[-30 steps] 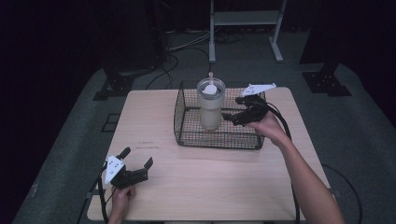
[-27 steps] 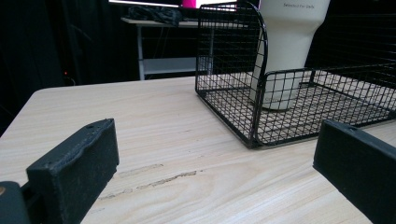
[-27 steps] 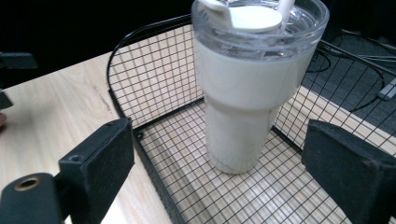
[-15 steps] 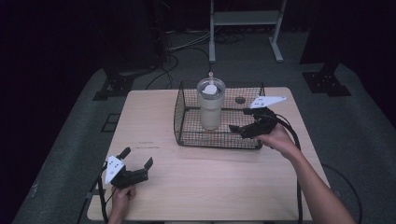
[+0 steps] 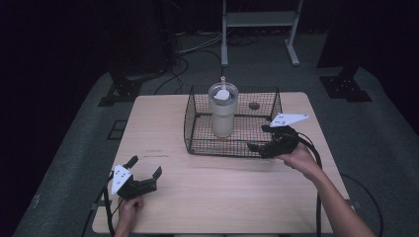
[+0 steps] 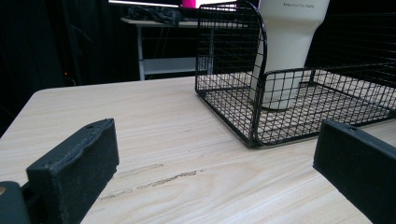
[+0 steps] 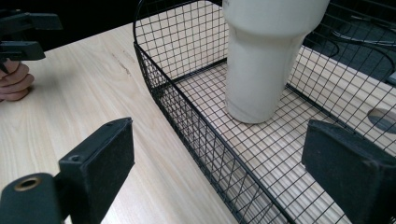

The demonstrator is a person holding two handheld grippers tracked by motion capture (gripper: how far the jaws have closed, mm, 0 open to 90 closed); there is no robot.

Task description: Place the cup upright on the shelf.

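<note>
A cream tumbler with a lid and straw stands upright inside a black wire basket at the back middle of the wooden table. My right gripper hovers open at the basket's front right corner, above its rim. Its own view looks down on the tumbler and the basket wall between its wide jaws. My left gripper rests open near the table's front left, empty. Its view faces the basket and tumbler across bare wood.
A round hole in the tabletop lies behind the basket. A white metal stand and cables are on the floor beyond the table. The other hand and gripper show at the far left of the right gripper view.
My right gripper has drawn back from beside the tumbler toward me and down, now at the basket's front right corner. The left gripper has stayed put.
</note>
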